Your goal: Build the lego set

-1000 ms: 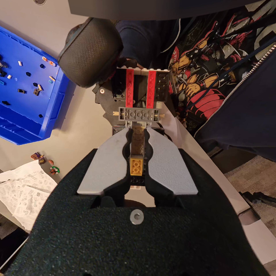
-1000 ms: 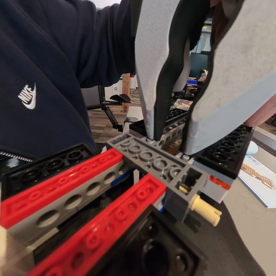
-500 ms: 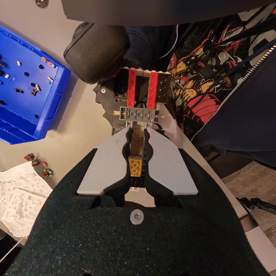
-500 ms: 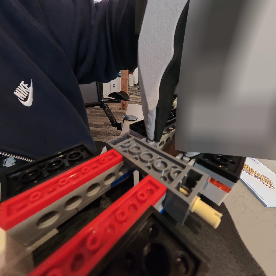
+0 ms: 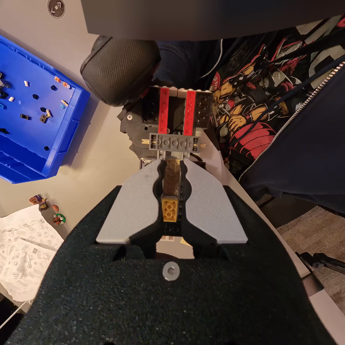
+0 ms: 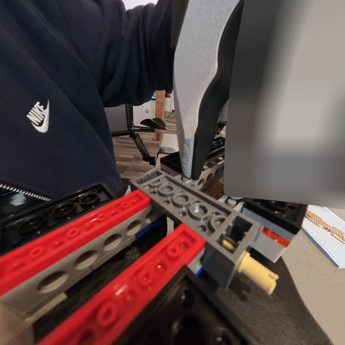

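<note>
In the left wrist view my left gripper (image 5: 171,162) is shut on a brick model, with both pads pressed on its narrow brown and yellow middle section (image 5: 170,188). The model reaches forward with a grey plate (image 5: 174,142), two red beams (image 5: 163,110) and black bricks. In the right wrist view one left finger (image 6: 188,121) comes down onto the model behind the grey plate (image 6: 188,203). The other is under a blur patch. The right gripper's black body (image 5: 130,128) lies under the model's far end, and the model hides its fingers in both views.
A blue bin (image 5: 61,149) with several small pieces stands at the left on the table. Printed paper (image 5: 22,252) and a few loose pieces (image 5: 41,202) lie near it. A black mesh object (image 5: 119,71) and a person's dark jacket (image 6: 56,84) are close by. A booklet (image 6: 326,233) lies at the right. Left tips to right tips: about 8 cm.
The left gripper keeps the same hold on the model. The left view has shifted a little, so the bin and the mesh object sit further right. The model has barely moved in the right view.
</note>
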